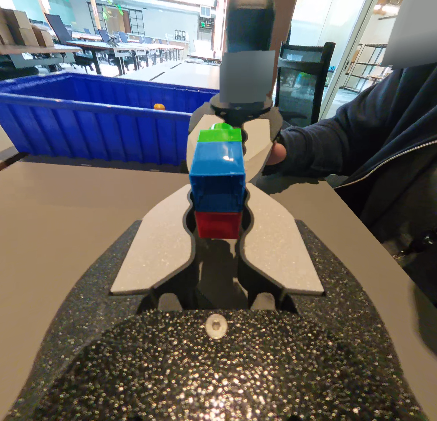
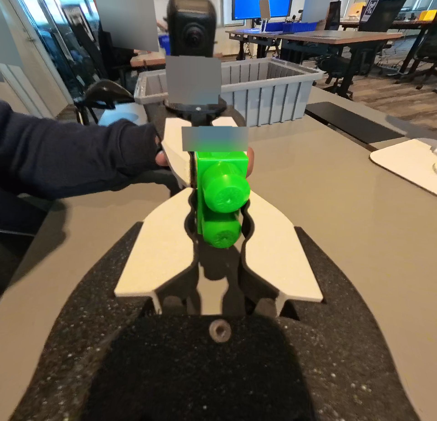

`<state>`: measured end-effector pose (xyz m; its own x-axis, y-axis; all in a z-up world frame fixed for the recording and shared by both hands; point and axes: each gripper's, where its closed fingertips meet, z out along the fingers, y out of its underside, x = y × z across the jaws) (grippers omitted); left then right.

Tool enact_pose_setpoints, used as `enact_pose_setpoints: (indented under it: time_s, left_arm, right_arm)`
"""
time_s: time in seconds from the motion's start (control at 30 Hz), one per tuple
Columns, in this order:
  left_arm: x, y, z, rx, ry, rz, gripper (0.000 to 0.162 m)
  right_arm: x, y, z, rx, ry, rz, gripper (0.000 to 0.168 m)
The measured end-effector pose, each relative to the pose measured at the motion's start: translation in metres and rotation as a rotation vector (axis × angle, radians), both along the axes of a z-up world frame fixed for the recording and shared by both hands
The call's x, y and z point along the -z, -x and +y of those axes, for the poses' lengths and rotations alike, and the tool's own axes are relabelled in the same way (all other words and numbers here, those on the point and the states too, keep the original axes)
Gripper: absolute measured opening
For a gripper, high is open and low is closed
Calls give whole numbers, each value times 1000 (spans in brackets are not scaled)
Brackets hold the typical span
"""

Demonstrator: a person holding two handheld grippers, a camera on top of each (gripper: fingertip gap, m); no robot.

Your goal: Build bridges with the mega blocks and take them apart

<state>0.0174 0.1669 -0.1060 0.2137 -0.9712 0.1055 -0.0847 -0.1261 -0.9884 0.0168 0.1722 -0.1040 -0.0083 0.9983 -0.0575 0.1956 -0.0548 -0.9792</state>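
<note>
In the left wrist view my left gripper (image 1: 217,204) is shut on a blue block (image 1: 217,170) and a red block (image 1: 217,225) joined beside it. The blue block's hollow underside faces the camera. A green block (image 1: 220,135) sits on the blue block's far end, held by my right gripper (image 1: 224,144), which faces the left one. In the right wrist view my right gripper (image 2: 218,204) is shut on the green block (image 2: 220,192), its two studs pointing at the camera. My left gripper (image 2: 217,163) shows just behind it. The joined blocks are held above the grey table (image 1: 82,208).
A blue bin (image 1: 94,126) stands at the table's far left with an orange thing (image 1: 159,106) inside. A grey bin (image 2: 260,90) stands behind the grippers in the right wrist view. A white board (image 2: 406,163) and a black strip (image 2: 350,123) lie at the right. A person's dark sleeve (image 1: 354,137) reaches in. My two grippers' fingertips are within a few centimetres of each other.
</note>
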Motion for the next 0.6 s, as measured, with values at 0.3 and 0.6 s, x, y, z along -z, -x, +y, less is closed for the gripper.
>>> enact_pose_setpoints:
  time_s: [0.3,0.6]
  left_arm:
    - [-9,4,6,-36,-18,-58,35]
    - [-9,1,-3,69,134,-127,36]
  right_arm:
    - [-6,1,4,-20,336,118,36]
    - [-10,-4,-2,-18,112,53,35]
